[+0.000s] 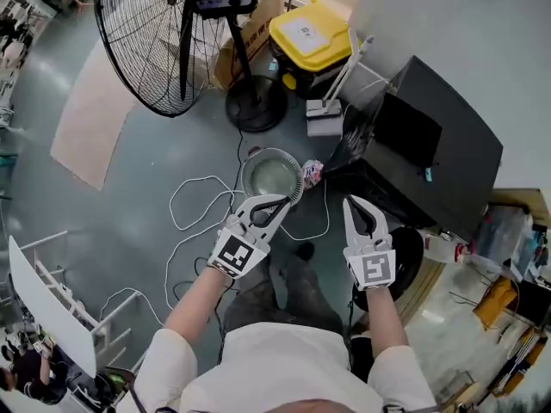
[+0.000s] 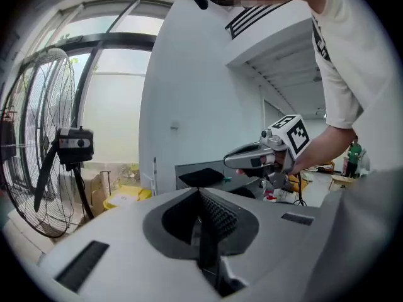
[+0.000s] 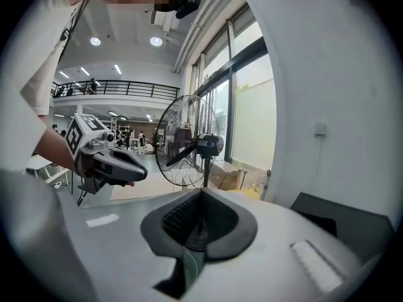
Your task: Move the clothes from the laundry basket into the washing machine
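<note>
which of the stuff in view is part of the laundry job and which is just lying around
Job: left gripper and right gripper, both shut and empty; round grey basin, probably the basket; crumpled cloth beside it; dark box, possibly the washer.

Lying about: floor fan; yellow-lidded bin; white cable; cardboard sheet.

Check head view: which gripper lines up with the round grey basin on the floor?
The left gripper: its tips overlap the basin rim in that view. The right gripper sits clear of it, nearer the black box.
</note>
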Demonstrator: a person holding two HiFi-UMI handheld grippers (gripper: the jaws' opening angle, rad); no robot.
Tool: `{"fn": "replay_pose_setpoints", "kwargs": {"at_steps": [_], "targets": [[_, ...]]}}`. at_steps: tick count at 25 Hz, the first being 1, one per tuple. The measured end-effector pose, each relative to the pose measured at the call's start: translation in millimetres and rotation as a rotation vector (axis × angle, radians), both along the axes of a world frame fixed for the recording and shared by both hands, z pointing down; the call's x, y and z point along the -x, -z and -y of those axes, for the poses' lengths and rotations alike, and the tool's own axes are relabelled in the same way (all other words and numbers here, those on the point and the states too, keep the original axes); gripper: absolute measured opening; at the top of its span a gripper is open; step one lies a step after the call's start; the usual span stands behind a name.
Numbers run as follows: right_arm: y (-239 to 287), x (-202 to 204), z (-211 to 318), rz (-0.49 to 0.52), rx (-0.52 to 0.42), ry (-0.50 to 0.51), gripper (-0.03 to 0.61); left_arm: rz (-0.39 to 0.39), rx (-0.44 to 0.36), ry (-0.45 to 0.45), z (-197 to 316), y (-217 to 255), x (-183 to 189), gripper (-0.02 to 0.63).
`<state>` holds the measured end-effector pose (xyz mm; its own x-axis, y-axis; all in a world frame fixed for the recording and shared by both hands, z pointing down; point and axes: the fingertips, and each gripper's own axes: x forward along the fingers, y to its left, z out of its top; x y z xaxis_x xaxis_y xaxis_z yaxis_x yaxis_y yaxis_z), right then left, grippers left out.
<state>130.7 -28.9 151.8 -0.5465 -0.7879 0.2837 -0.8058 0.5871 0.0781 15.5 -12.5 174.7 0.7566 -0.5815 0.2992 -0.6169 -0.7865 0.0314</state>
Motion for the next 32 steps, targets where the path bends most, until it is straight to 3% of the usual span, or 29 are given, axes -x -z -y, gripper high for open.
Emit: {"fn": "replay_pose_setpoints", "kwargs": {"at_steps": [15,25,32], "targets": [[145.7,-27.6,-64.2,0.029,-0.085,-0.058,0.011,-0.029,-0.053,-0.003,-30.7,160.8,11.8,0.006],[184.0,-31.6,-89.0,0.045,-0.108,-0.097,0.011,-0.02,-0.085,-0.004,-50.2,207.3,28.2,0.006],[210.4,-27.6,-89.7,0.07,-0.122,-0.1,0.011,-0.076,-0.069,0.005,-57.3,226.7,28.3,0.006]]}}
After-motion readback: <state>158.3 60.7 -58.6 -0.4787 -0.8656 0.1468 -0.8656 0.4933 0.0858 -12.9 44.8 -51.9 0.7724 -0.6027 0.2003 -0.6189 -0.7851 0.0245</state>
